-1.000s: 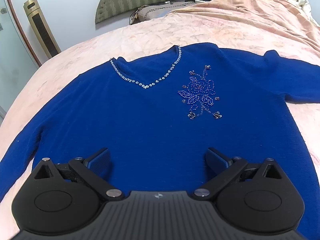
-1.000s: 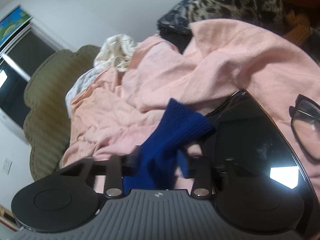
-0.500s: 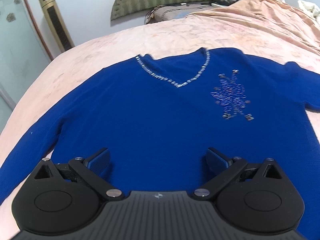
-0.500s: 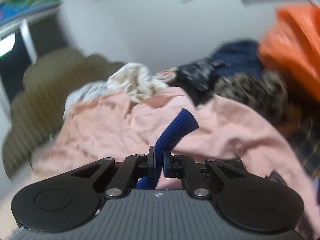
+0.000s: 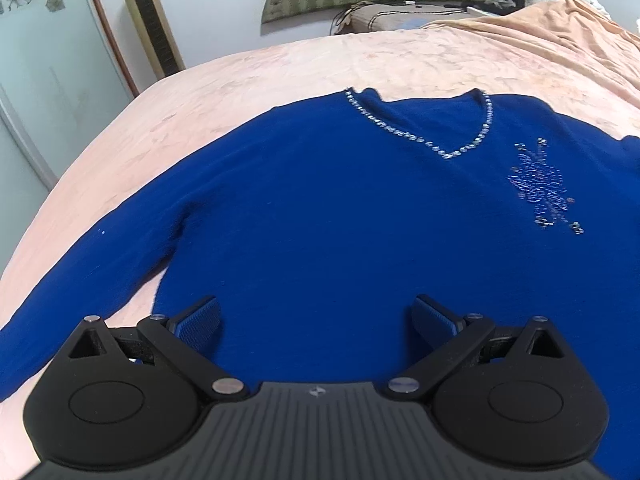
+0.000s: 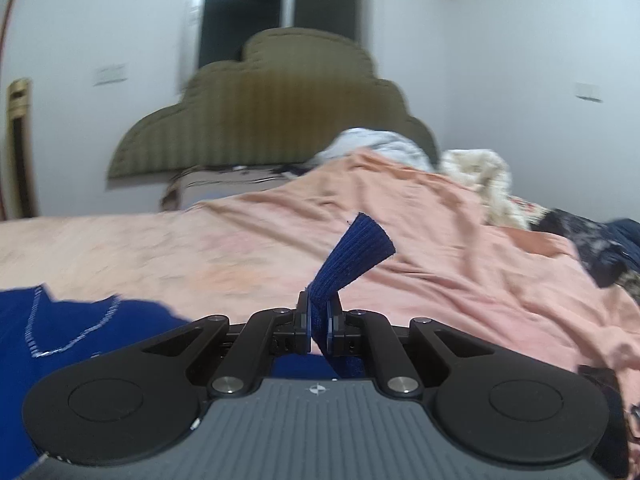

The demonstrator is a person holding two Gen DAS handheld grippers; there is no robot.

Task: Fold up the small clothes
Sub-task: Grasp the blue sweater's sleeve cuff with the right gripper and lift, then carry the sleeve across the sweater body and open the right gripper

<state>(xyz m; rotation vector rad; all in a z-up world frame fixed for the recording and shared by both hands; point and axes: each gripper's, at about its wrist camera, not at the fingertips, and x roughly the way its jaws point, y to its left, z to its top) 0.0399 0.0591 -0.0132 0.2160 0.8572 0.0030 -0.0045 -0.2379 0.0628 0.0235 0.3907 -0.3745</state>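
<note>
A blue V-neck sweater [image 5: 340,216] with a beaded neckline and a beaded flower lies flat, front up, on the pink bed cover [image 5: 280,68]. Its left sleeve [image 5: 80,280] runs out to the lower left. My left gripper [image 5: 316,320] is open and empty, hovering over the sweater's lower body. My right gripper [image 6: 318,326] is shut on the ribbed cuff of the sweater's other sleeve [image 6: 352,256], which sticks up above the jaws. The sweater's neckline [image 6: 60,332] shows at the lower left of the right wrist view.
A padded olive headboard [image 6: 272,112] stands at the far end. A rumpled peach blanket [image 6: 440,248] and a heap of other clothes [image 6: 592,244] lie on the right. A gold tower fan [image 5: 150,28] and a glass door [image 5: 36,92] stand left of the bed.
My right gripper closed on the sleeve cuff and swung with it from the bed's right side toward the sweater. My left gripper shifted left, so the sweater sits further right in its view.
</note>
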